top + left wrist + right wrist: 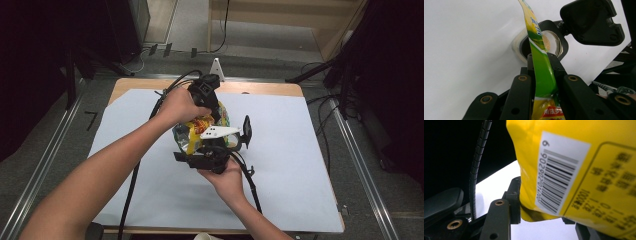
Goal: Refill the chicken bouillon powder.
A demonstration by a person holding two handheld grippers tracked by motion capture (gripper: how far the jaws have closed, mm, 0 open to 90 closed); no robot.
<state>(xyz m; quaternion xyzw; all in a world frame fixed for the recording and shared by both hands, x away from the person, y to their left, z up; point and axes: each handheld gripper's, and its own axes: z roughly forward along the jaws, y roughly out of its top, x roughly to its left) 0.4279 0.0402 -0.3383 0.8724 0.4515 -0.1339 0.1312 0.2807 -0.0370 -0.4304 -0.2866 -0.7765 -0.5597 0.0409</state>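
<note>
At the centre of the high view, over the white sheet [150, 165], my left tongs [541, 60] pinch the flat green top edge of the yellow packet [202, 122]. My right tongs [541, 195] clamp its lower body beside the barcode. The packet's contents are hidden.

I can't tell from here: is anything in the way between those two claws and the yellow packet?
Nothing visible. The left gripper is already shut on a thin green and yellow edge of the packet, and the packet's barcode side sits between the right gripper's jaws, touching the near jaw.
</note>
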